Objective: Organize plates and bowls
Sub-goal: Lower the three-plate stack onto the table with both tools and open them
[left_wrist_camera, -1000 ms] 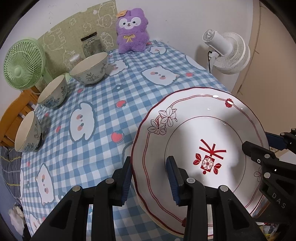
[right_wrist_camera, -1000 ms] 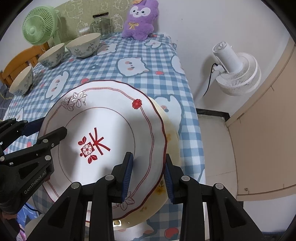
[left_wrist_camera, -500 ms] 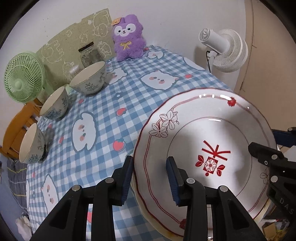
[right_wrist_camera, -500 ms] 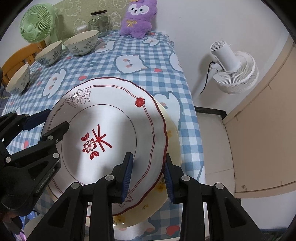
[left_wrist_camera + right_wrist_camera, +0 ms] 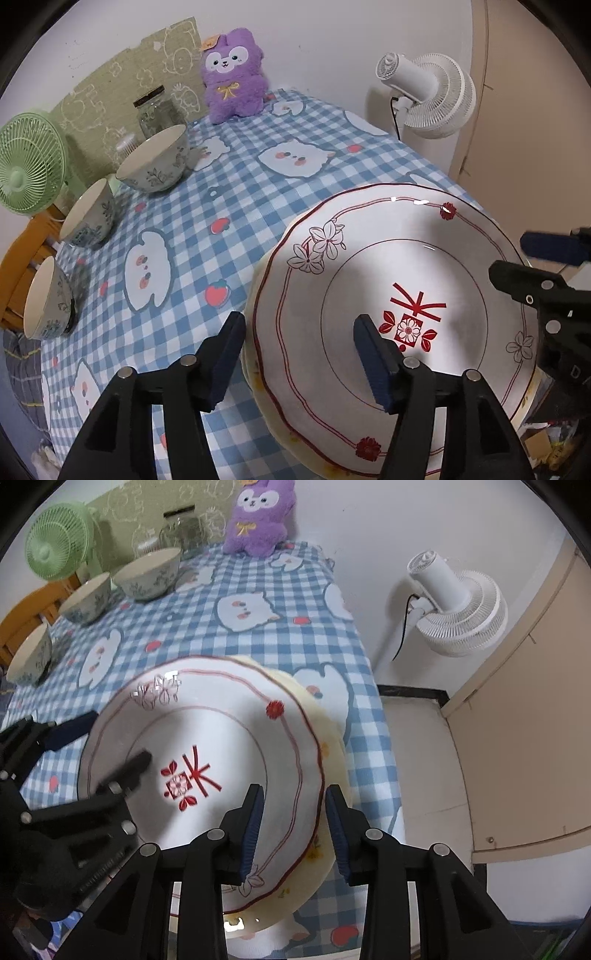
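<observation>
A white plate with red trim [image 5: 388,266] [image 5: 221,738] rests on a cream plate with yellow flowers [image 5: 328,786] at the table's near right edge. My left gripper [image 5: 299,358] is open, its fingers astride the white plate's left rim. My right gripper [image 5: 293,830] straddles the plate's right rim, jaws parted with a small gap to the rim. Three floral bowls [image 5: 155,164] [image 5: 88,214] [image 5: 46,299] stand in a row along the table's left side.
The blue checked tablecloth [image 5: 229,192] covers the table. A green fan [image 5: 27,164], a glass jar [image 5: 153,110] and a purple plush toy [image 5: 232,86] stand at the back. A white fan [image 5: 432,94] stands beyond the right table edge.
Both grippers lowered the white plate onto the cream plate. The left gripper has opened wide; the right jaws have parted slightly off the rim.
</observation>
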A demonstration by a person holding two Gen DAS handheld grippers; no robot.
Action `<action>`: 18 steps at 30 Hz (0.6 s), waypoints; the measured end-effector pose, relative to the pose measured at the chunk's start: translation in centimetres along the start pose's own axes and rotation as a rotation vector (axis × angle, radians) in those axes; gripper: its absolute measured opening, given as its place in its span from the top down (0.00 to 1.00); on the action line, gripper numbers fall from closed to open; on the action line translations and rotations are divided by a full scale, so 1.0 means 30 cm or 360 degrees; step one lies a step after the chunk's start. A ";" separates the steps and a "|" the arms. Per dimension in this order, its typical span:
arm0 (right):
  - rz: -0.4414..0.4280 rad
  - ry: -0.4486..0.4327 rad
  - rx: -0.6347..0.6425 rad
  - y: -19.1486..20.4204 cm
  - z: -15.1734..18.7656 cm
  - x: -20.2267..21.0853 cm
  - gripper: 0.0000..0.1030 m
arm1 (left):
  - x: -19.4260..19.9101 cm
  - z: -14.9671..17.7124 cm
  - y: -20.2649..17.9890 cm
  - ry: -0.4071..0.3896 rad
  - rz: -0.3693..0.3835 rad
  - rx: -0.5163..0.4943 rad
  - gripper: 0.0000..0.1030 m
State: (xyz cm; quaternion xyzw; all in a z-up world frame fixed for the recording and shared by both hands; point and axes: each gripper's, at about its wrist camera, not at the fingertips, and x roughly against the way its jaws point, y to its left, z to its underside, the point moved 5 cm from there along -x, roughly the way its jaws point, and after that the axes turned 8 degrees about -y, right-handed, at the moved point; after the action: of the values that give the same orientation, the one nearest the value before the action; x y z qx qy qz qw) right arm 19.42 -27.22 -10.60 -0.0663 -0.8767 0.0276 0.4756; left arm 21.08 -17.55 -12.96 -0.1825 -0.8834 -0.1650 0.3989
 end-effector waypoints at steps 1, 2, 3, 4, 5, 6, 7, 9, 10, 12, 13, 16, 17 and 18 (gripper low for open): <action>0.0012 -0.0018 0.0015 0.003 -0.006 0.005 0.52 | 0.001 0.000 0.002 -0.0001 0.0011 0.0005 0.38; 0.0022 -0.0040 0.0027 0.007 -0.012 0.011 0.42 | 0.001 0.001 0.004 0.0004 0.0025 0.0015 0.38; 0.0032 -0.0066 0.0038 0.012 -0.019 0.017 0.34 | 0.002 0.003 0.009 0.0014 0.0047 0.0029 0.36; 0.0043 -0.0093 0.0055 0.017 -0.028 0.027 0.31 | 0.003 0.004 0.011 0.0016 0.0058 0.0034 0.33; 0.0042 -0.0108 0.0065 0.023 -0.034 0.033 0.30 | 0.005 0.004 0.015 0.0013 0.0066 0.0037 0.33; 0.0038 -0.0114 0.0068 0.026 -0.039 0.036 0.29 | 0.008 0.004 0.019 0.0007 0.0065 0.0038 0.32; 0.0031 -0.0122 0.0068 0.031 -0.047 0.040 0.29 | 0.012 0.003 0.024 0.0001 0.0062 0.0040 0.30; 0.0021 -0.0131 0.0065 0.040 -0.056 0.047 0.28 | 0.026 -0.002 0.041 -0.0017 0.0067 0.0058 0.26; 0.0012 -0.0136 0.0067 0.047 -0.062 0.051 0.28 | 0.032 -0.006 0.048 -0.0023 0.0066 0.0066 0.24; 0.0003 -0.0149 0.0072 0.064 -0.075 0.061 0.28 | 0.053 -0.018 0.067 -0.0053 0.0069 0.0087 0.23; -0.0003 -0.0155 0.0072 0.070 -0.081 0.067 0.28 | 0.063 -0.024 0.074 -0.0069 0.0072 0.0097 0.23; -0.0034 -0.0189 0.0040 0.089 -0.101 0.089 0.28 | 0.096 -0.039 0.100 -0.0120 0.0043 0.0118 0.23; -0.0049 -0.0198 0.0037 0.099 -0.107 0.097 0.28 | 0.109 -0.043 0.108 -0.0135 0.0035 0.0118 0.23; -0.0061 -0.0207 0.0037 0.108 -0.113 0.106 0.28 | 0.120 -0.047 0.115 -0.0146 0.0028 0.0116 0.23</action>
State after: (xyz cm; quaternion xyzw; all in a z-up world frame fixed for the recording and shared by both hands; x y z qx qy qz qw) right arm 20.84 -23.62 -6.49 -0.0421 -0.9065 0.0330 0.4188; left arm 21.33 -14.43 -8.82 -0.1828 -0.9046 -0.1207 0.3658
